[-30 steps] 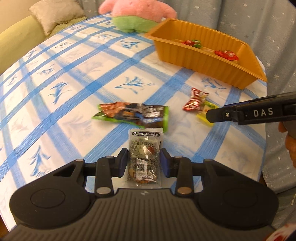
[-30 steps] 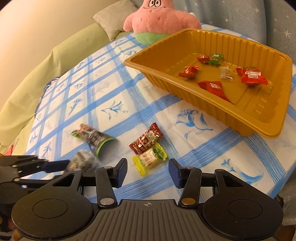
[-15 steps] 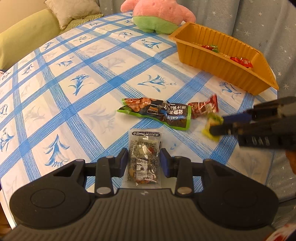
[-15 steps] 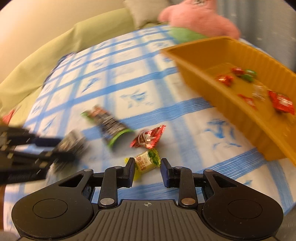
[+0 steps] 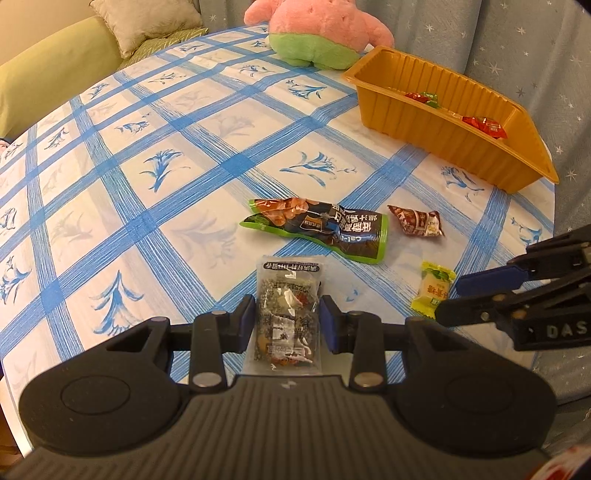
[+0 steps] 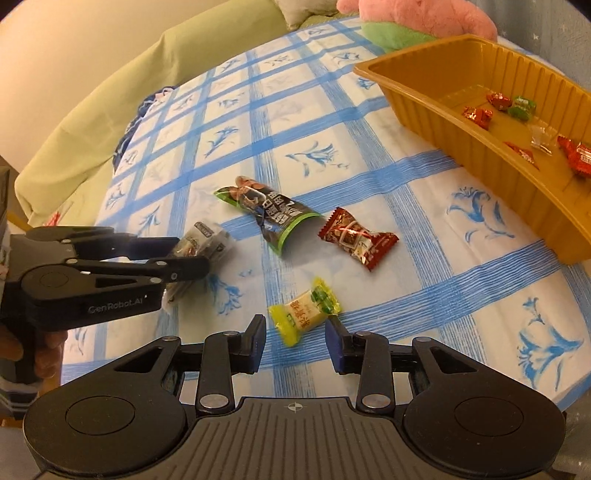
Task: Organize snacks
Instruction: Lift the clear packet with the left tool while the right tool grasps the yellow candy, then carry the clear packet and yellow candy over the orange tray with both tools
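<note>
My left gripper [image 5: 288,319] is shut on a clear nut-mix packet [image 5: 290,302]; it also shows in the right wrist view [image 6: 201,245]. My right gripper [image 6: 295,338] is open, its fingertips on either side of a yellow candy [image 6: 304,312] lying on the tablecloth, also seen in the left wrist view [image 5: 434,286]. A red candy [image 6: 356,242] and a green-edged dark snack bag [image 6: 271,216] lie just beyond. The orange tray [image 6: 443,114] at the far right holds several wrapped candies.
A pink and green plush toy [image 5: 317,33] sits behind the tray. The round table's edge [image 6: 554,373] is close on the right. A green sofa with a cushion [image 5: 144,22] lies beyond the table.
The right gripper has opened wider and drawn back slightly from the yellow candy. The left gripper, still holding the packet, has lifted back a little and turned.
</note>
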A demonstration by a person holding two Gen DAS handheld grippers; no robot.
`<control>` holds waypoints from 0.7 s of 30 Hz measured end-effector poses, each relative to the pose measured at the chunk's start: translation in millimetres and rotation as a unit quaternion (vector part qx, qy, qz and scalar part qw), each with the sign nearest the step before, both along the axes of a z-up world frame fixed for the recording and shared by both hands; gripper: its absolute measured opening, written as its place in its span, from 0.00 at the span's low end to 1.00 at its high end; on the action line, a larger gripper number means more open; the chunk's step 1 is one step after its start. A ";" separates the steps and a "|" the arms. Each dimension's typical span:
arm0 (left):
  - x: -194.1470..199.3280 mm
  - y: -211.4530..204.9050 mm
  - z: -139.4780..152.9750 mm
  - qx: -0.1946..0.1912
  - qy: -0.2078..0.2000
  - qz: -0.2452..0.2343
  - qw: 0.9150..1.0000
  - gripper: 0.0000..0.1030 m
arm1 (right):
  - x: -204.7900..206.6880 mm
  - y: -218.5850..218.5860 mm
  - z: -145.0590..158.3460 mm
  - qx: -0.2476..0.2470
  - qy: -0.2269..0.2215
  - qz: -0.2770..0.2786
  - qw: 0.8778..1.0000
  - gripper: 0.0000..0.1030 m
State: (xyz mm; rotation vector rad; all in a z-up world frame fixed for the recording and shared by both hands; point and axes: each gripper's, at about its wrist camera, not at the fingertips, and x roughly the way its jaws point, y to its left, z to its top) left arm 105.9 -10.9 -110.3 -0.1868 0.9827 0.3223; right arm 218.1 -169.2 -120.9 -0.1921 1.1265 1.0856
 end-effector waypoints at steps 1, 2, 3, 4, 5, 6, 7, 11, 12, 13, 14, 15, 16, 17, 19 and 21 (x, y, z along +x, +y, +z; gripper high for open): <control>-0.1 0.2 0.1 0.000 0.000 0.000 1.000 0.33 | 1.6 1.6 -1.8 -0.001 0.003 -0.006 1.000 0.35; 0.1 0.4 0.1 0.000 0.000 -0.001 1.000 0.33 | 3.7 3.4 -4.1 -0.001 0.009 -0.012 1.000 0.35; 0.2 0.6 0.2 0.000 -0.001 -0.001 1.000 0.33 | 5.3 5.0 -5.8 0.001 0.012 -0.019 1.000 0.35; 0.0 0.9 0.4 0.000 -0.001 0.000 1.000 0.33 | 6.4 6.8 -6.2 0.002 0.010 -0.022 1.000 0.35; -0.1 1.0 0.4 0.000 -0.001 0.000 1.000 0.33 | 6.7 9.0 -5.8 0.001 0.007 -0.023 1.000 0.35; -0.4 1.5 0.5 0.000 -0.001 0.001 1.000 0.33 | 6.6 11.3 -5.4 -0.001 0.000 -0.022 1.000 0.35; -0.9 1.7 0.6 0.000 -0.001 0.002 1.000 0.33 | 5.6 13.7 -5.2 -0.005 -0.009 -0.019 1.000 0.35; -2.8 3.2 1.2 0.001 0.000 0.006 1.000 0.33 | -5.6 23.9 -4.4 -0.024 -0.056 0.010 0.998 0.34; -3.1 3.5 1.3 0.001 -0.001 0.006 1.000 0.33 | -10.6 26.9 -4.7 -0.032 -0.075 0.021 0.996 0.33; -3.2 3.6 1.3 0.001 -0.001 0.007 1.000 0.33 | -15.9 29.5 -4.9 -0.041 -0.096 0.032 0.994 0.29; -3.4 3.8 1.5 0.001 -0.001 0.007 1.000 0.33 | -20.2 31.2 -5.7 -0.048 -0.114 0.040 0.992 0.26; -3.4 3.6 1.5 0.001 -0.001 0.008 1.000 0.33 | -22.9 31.9 -6.5 -0.052 -0.126 0.044 0.990 0.24; -3.4 3.4 1.5 0.002 -0.001 0.008 1.000 0.33 | -23.8 32.1 -7.0 -0.055 -0.131 0.045 0.989 0.22; -3.3 3.6 1.4 0.002 -0.001 0.007 1.000 0.33 | -23.7 31.9 -7.5 -0.056 -0.133 0.044 0.989 0.21; -3.4 3.6 1.6 0.001 0.000 0.006 1.000 0.33 | -23.1 31.5 -8.2 -0.056 -0.132 0.042 0.989 0.21; -3.6 3.2 2.1 0.002 -0.001 0.004 1.000 0.33 | -23.1 31.4 -7.9 -0.056 -0.134 0.043 0.988 0.20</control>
